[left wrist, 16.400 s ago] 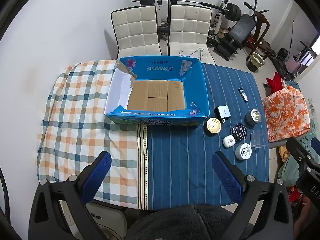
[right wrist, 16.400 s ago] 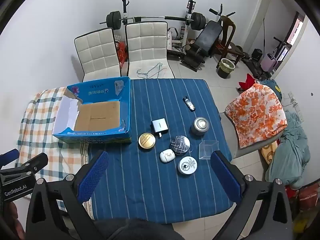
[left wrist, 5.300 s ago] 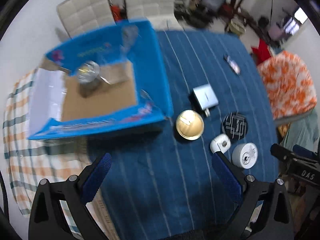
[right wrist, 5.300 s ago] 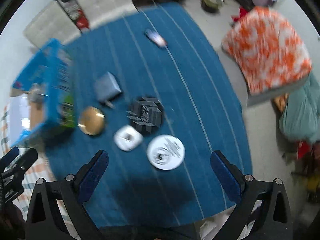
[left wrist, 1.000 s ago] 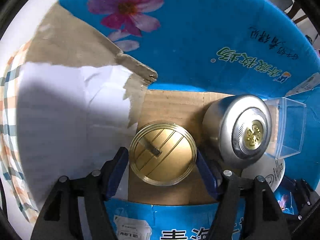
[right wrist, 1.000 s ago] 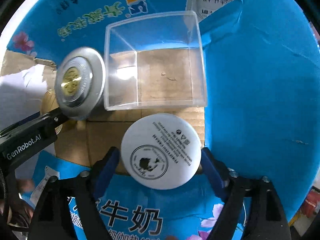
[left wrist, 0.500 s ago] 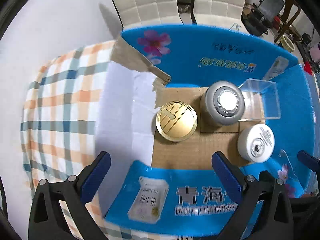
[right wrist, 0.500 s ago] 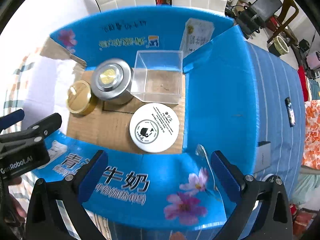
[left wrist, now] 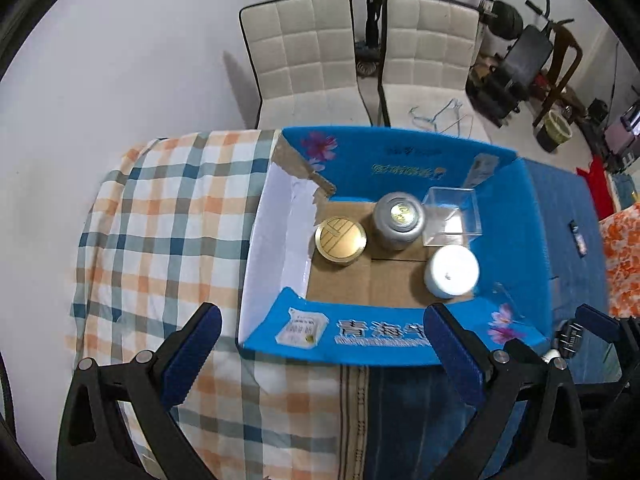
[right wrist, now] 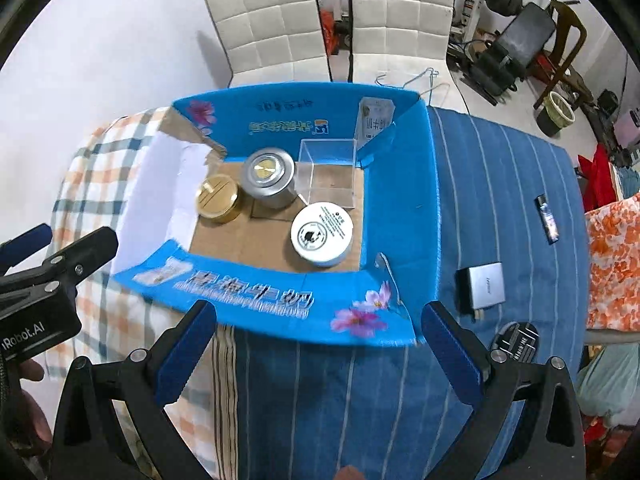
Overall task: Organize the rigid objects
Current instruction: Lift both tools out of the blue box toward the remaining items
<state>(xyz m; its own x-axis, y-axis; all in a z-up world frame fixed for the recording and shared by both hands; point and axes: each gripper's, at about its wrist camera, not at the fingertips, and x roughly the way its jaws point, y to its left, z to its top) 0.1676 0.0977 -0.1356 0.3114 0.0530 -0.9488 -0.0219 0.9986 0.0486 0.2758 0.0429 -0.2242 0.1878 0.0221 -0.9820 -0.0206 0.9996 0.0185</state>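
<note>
Both grippers, left gripper and right gripper, have lifted clear, jaws apart and empty; gold tin, silver tin, clear case and white tin sit in the blue box; grey block, black disc, probably more, remain outside.

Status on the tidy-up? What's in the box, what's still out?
Done: gold tin, silver tin, clear cube and white tin sit inside the blue box. In hand: nothing; left gripper and right gripper both hover with jaws open. Left: grey adapter, black patterned disc and small dark stick lie on the striped cloth.
</note>
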